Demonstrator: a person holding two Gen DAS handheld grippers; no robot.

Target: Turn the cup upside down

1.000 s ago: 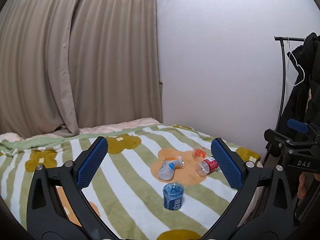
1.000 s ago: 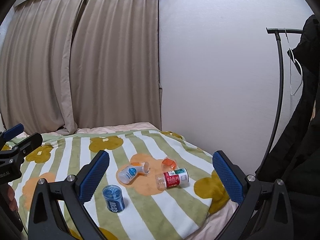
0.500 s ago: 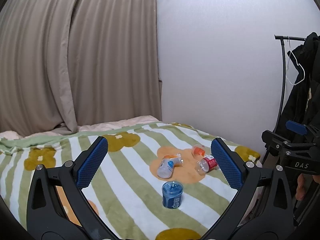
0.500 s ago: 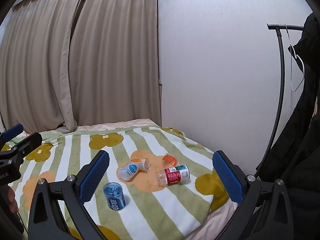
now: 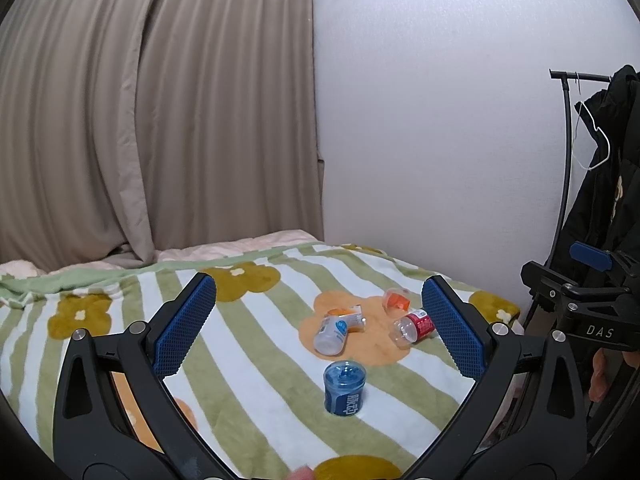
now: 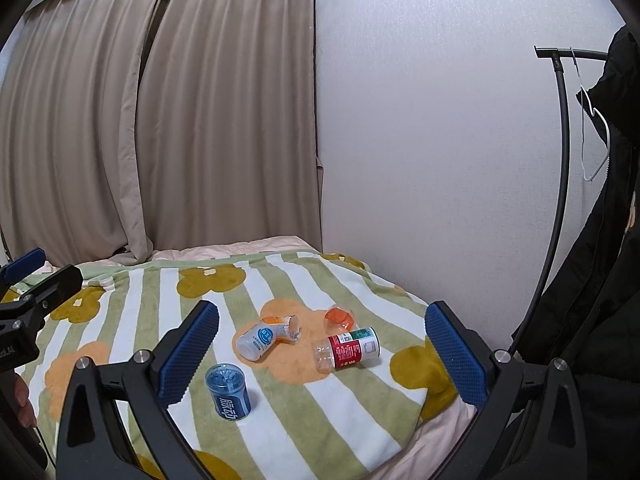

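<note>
Several cut-bottle cups lie on a striped flower blanket (image 5: 256,364) on a bed. A blue cup (image 5: 344,388) (image 6: 228,391) stands upright. A white-and-orange cup (image 5: 336,328) (image 6: 266,337) and a red-labelled clear cup (image 5: 412,327) (image 6: 347,349) lie on their sides. A small orange cup (image 5: 395,299) (image 6: 339,317) lies behind them. My left gripper (image 5: 318,328) is open and empty, held above and short of the cups. My right gripper (image 6: 320,348) is open and empty, also short of them.
A white wall (image 5: 440,140) runs along the bed's far right side and beige curtains (image 5: 160,120) hang behind it. A clothes rack (image 6: 560,160) with a black coat (image 6: 612,240) stands at the right. The blanket's right edge (image 6: 420,420) drops off near the cups.
Both grippers have drifted slightly; the cups sit a little differently in each view. The cups themselves have not moved and both grippers stay open.
</note>
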